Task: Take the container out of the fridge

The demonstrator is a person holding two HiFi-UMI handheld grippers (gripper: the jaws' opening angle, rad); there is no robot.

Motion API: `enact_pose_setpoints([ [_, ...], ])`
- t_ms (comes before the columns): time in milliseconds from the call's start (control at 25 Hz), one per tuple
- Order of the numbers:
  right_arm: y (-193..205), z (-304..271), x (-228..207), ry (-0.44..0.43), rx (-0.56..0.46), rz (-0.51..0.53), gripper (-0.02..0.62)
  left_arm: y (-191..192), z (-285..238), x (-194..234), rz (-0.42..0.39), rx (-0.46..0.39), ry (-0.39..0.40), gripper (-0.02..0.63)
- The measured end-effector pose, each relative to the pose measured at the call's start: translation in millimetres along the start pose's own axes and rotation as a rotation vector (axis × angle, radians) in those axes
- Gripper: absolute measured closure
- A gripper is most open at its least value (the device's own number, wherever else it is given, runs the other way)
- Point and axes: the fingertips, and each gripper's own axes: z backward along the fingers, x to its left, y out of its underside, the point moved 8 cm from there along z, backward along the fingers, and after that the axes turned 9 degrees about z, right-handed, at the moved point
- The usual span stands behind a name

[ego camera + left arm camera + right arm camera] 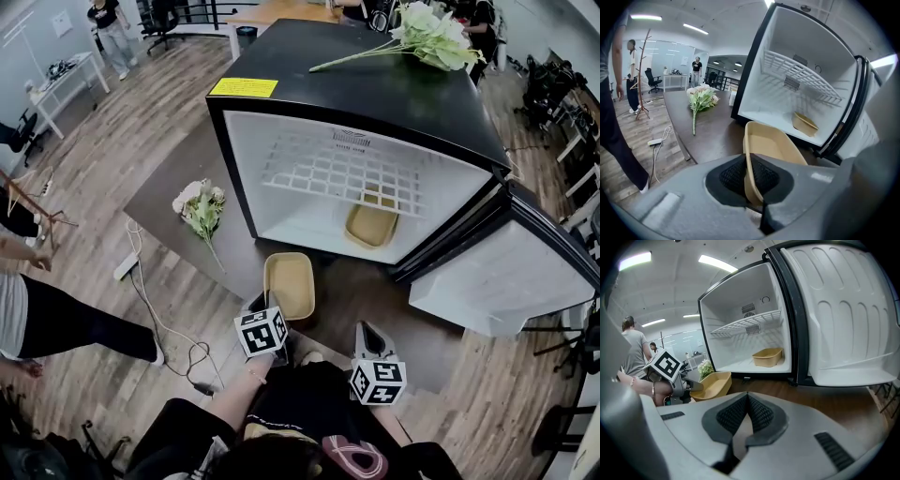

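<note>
Our left gripper is clamped on only the near wall of the tan shallow rectangular plastic container, already outside the black fridge over the dark brown platform, so we fear it could tilt and slip free, while our right gripper holds its jaws together, empty.

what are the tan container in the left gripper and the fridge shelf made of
Tan container: likely thin matte plastic, with even beige colour and no gloss; moulded fibre is possible. Fridge shelf: seemingly white-coated wire, an open grid of thin bars.
</note>
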Motion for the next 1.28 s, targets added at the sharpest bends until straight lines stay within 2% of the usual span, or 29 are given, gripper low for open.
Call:
enact_pose_setpoints([
  [400, -1, 0, -4, 0.019, 0.008, 0.008, 0.588, 10, -12, 8, 0.004, 0.033, -0.038, 0.580],
  [880, -4, -7, -3, -0.006, 0.002, 0.021, 0.588, 15, -20, 7, -0.004, 0.066, -0.031, 0.580],
  [1120, -1, -6, -7, -0.006, 0.012, 0.013, 0.588, 15, -16, 3, 0.007, 0.050, -0.011, 0.577],
  [1240, 2, -5, -9, -0.008, 0.022, 0.005, 0.588, 11, -10, -2, 0.038, 0.041, 0.011, 0.503],
  [1280, 2, -5, -9, -0.009, 0.025, 0.001, 0.588, 8, -6, -4, 0.044, 0.031, 0.016, 0.500],
])
